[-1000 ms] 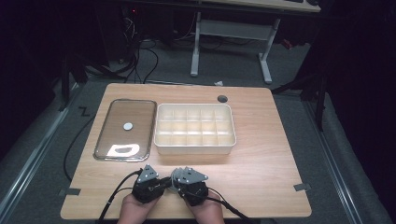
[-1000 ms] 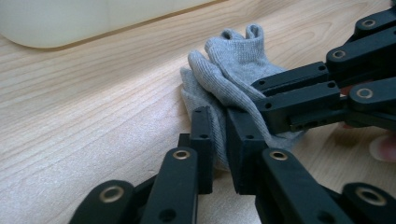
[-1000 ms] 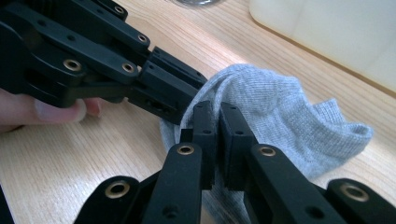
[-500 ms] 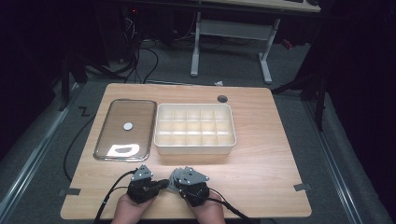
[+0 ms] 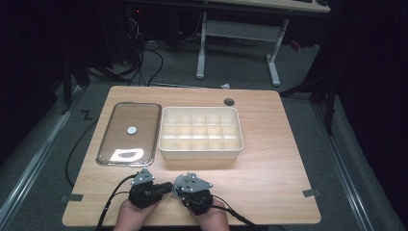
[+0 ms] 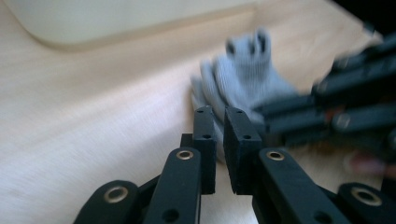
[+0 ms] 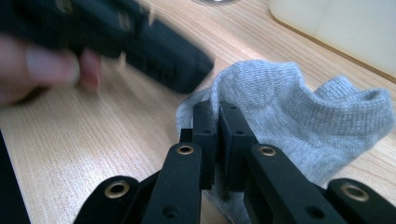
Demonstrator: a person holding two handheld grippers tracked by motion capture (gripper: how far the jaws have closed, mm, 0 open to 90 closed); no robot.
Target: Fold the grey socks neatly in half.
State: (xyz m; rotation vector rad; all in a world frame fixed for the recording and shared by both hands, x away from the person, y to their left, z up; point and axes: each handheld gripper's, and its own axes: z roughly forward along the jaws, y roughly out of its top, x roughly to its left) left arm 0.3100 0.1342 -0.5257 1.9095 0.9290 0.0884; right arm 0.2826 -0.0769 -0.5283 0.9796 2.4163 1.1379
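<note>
1. A grey ankle sock (image 7: 299, 116) is lying bunched on the wooden table (image 5: 269, 163) at its near edge, between the two grippers and in front of the white compartment box (image 5: 200, 132).
2. A fold of the sock is being pinched by the right gripper (image 7: 218, 116), whose jaws are nearly closed on the fabric.
3. The left gripper (image 6: 220, 122) is being held just beside the sock; its jaws have just been opening, a narrow gap is showing, and whether cloth is caught cannot be told.
4. Both grippers are being held by hands (image 5: 131, 216) close together.
5. A clear lid (image 5: 130, 132) is lying left of the box.
</note>
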